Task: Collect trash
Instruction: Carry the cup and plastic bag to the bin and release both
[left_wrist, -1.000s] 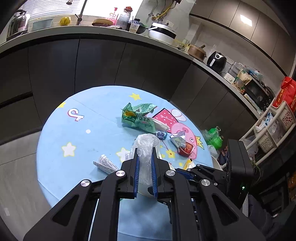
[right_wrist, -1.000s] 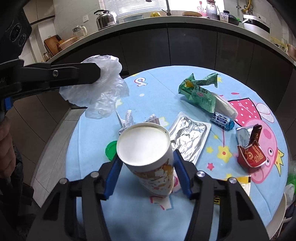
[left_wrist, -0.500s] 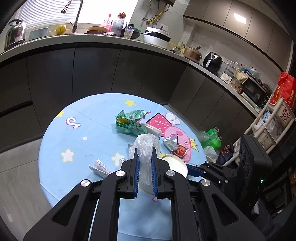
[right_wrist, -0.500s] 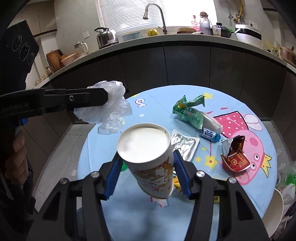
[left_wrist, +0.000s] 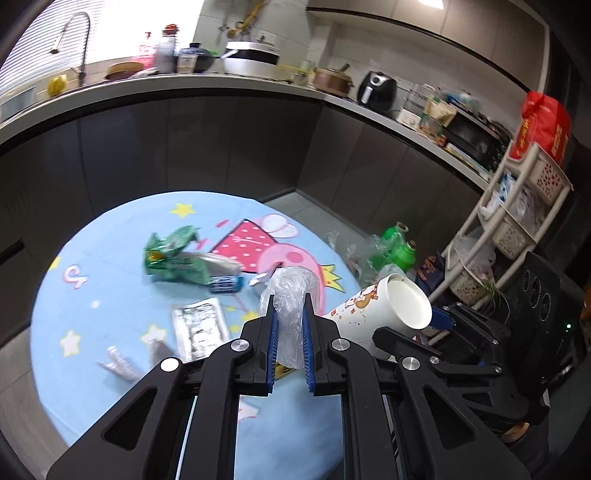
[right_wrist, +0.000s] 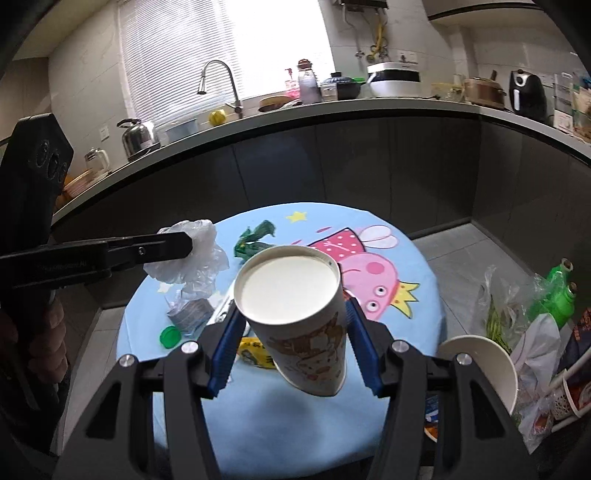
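Left tongs (left_wrist: 289, 317): narrow, pinching a clear plastic bag (left_wrist: 291, 291) that is hanging up in the air above the bench (left_wrist: 110, 258).
Right tongs (right_wrist: 291, 328): set wide around a paper cup (right_wrist: 295, 314), blue pads pressing its sides, cup tilting with its open mouth toward the camera.
Cup risk: the wall is looking thin, and it is sitting at a slant, so a harder squeeze is likely buckling it and a looser one is letting it slide out bottom first.
Bag risk: only a fold is being gripped; the loose part is dangling and could be snagging the cup or slipping free.
Crowding: the two tongs are working close together, so a knock between them is possible.
Left on the bench: green wrapper (left_wrist: 173, 258), foil sheet (left_wrist: 201, 328), small can (left_wrist: 225, 284), green cap (right_wrist: 170, 336), all waiting.
Drop spot: a white bin (right_wrist: 480, 365) is sitting just off the bench edge, I judge; a missed toss is landing on the floor.
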